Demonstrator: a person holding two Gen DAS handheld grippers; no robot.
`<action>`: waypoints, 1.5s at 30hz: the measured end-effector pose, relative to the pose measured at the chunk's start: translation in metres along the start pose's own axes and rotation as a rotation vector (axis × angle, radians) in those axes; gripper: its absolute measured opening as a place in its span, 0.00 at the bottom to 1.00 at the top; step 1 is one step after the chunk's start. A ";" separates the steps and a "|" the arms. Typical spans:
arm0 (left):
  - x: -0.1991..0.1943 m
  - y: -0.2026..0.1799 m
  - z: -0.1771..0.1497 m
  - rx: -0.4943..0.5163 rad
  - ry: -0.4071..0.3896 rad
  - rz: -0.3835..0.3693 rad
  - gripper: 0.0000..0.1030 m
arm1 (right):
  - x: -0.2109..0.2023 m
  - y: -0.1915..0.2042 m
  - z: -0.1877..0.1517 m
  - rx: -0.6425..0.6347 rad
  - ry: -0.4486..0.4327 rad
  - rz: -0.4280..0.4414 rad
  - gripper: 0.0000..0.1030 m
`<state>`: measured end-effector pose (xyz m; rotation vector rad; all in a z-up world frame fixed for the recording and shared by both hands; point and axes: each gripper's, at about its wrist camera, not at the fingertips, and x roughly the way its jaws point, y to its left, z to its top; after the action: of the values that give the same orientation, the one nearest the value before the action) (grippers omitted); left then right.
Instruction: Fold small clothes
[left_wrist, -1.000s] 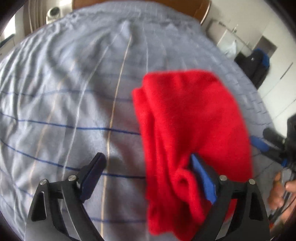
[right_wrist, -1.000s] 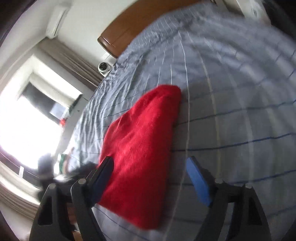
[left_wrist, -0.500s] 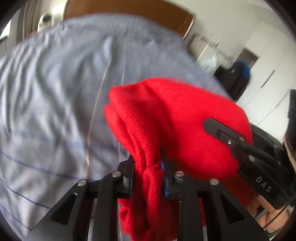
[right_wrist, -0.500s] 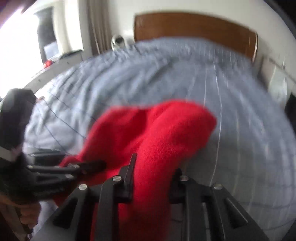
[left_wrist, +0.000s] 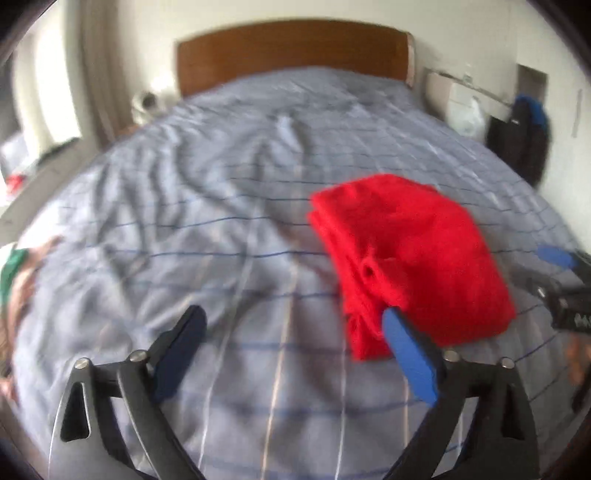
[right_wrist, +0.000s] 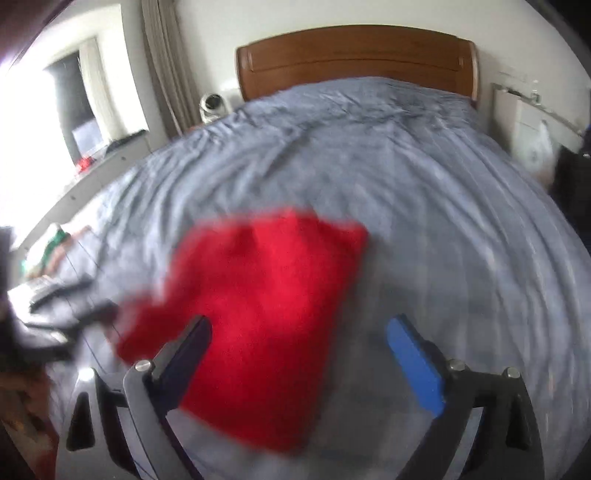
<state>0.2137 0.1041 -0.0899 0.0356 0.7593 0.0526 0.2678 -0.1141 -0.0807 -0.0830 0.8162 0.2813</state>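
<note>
Red garment (left_wrist: 417, 258) lies folded on the bed (left_wrist: 221, 206) toward its right edge, free of the opening left gripper (left_wrist: 291, 343) and right gripper (right_wrist: 299, 343); loose layers may spring apart.

The left gripper (left_wrist: 291, 343) points downward, its jaws opening wide with nothing pressed between them. The right gripper (right_wrist: 299, 347) does likewise, jaws opening, and shows at three o'clock in the left view.
</note>
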 end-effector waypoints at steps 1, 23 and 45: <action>-0.004 -0.002 -0.002 0.000 -0.002 0.015 0.95 | -0.006 -0.002 -0.010 0.000 -0.006 -0.012 0.93; -0.074 -0.030 -0.021 0.014 -0.009 0.110 0.98 | -0.110 0.049 -0.045 -0.003 -0.003 -0.082 0.99; -0.151 -0.025 -0.057 0.070 -0.001 -0.001 1.00 | -0.187 0.042 -0.099 -0.121 0.090 -0.096 0.99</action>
<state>0.0663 0.0712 -0.0285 0.1021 0.7597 0.0247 0.0644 -0.1323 -0.0106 -0.2492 0.8809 0.2378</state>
